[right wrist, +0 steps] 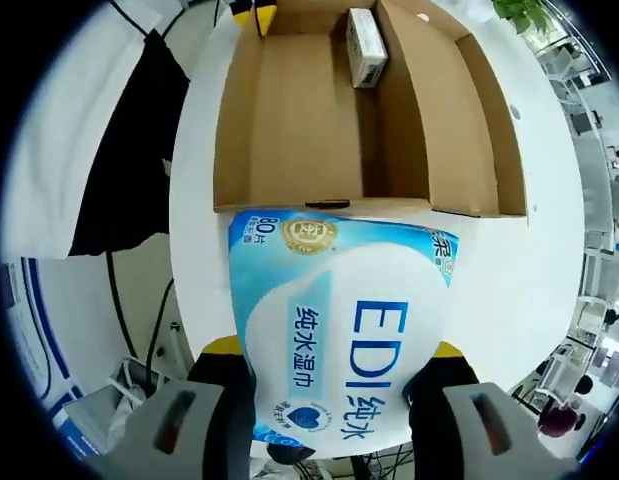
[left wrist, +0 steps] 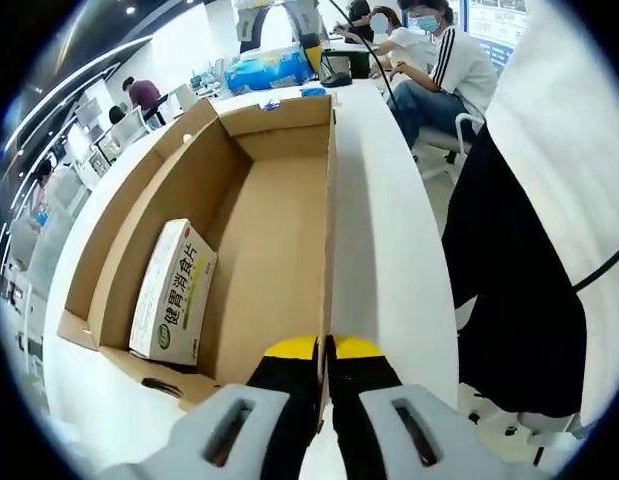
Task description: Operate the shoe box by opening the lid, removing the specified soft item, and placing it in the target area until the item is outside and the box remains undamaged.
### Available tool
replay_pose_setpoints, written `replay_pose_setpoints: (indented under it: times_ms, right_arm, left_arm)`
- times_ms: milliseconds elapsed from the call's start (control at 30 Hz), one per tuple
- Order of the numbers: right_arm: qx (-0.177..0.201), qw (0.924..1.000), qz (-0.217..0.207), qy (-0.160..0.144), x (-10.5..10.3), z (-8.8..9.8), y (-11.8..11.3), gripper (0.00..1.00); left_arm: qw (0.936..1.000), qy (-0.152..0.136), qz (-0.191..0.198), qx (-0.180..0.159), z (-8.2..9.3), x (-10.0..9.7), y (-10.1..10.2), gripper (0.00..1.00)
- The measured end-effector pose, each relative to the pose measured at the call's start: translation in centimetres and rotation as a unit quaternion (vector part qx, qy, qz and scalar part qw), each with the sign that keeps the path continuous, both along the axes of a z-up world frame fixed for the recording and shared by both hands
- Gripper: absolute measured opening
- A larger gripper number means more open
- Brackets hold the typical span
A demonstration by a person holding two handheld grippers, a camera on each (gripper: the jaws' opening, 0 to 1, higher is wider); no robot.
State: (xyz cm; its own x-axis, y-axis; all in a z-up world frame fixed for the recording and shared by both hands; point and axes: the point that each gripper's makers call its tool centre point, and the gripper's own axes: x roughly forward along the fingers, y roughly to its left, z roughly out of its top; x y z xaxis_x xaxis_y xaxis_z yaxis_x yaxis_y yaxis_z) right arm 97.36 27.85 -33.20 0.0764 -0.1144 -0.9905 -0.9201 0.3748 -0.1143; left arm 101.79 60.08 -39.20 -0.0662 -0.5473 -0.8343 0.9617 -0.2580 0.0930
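An open cardboard box (left wrist: pixel 169 200) lies on a white table (left wrist: pixel 389 230). A small white medicine box (left wrist: pixel 174 292) leans against its left inner wall. My left gripper (left wrist: pixel 326 348) is shut, its yellow-tipped jaws pinching the box's right wall edge. Beyond the box's far end is a blue wet wipes pack (left wrist: pixel 269 68). In the right gripper view that soft pack (right wrist: pixel 339 320) is large and close, held just outside the near end of the cardboard box (right wrist: pixel 399 110), with my right gripper (right wrist: pixel 337 350) shut on it. The medicine box (right wrist: pixel 366 45) lies at the far end.
A person in dark trousers (left wrist: pixel 519 280) stands close to the table's right edge. Seated people (left wrist: pixel 429 50) and desks fill the room behind. Cables (right wrist: pixel 139 330) hang below the table edge.
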Motion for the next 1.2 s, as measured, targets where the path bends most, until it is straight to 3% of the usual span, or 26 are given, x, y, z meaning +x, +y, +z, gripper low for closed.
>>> replay_pose_setpoints:
  times_ms: [333,700,1200]
  right_arm:
    - [0.006,0.9999,0.015,-0.003,0.3,-2.0,-0.8,0.60]
    - [0.003,0.9992,0.040,0.004,-0.2,-2.1,-0.5,0.60]
    - [-0.002,0.9996,0.026,0.013,-0.4,-2.7,-1.6,0.60]
  left_arm:
    - [0.9999,-0.002,0.003,0.015,-0.3,0.2,0.1,0.02]
    - [0.9999,-0.009,0.002,0.012,-0.3,0.2,0.1,0.03]
    - [0.9999,-0.012,0.003,0.011,-0.3,0.1,0.0,0.03]
